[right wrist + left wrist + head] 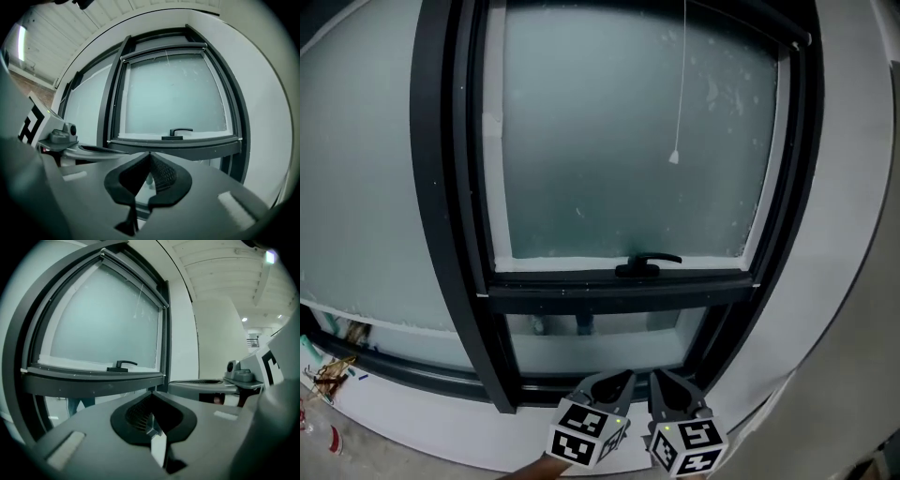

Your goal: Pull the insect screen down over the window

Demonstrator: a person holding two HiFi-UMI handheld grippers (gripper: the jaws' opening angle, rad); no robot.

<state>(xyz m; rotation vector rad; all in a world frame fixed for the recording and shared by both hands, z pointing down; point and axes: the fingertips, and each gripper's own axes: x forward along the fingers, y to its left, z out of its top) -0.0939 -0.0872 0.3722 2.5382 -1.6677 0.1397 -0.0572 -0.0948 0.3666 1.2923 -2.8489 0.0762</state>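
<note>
Black window handle [649, 265], white pull cord [679, 94], litter [328, 372] on sill [412, 415]

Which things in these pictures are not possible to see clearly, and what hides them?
- Outside behind the frosted glass: every view, the frosting hides it.
- Upper end of the pull cord: head view, cut off by the top edge.
- Small clutter at lower left: head view, too small and partly cut by the left edge.

Left tongs [622, 378], right tongs [661, 378] side by side, both closed, empty.
</note>
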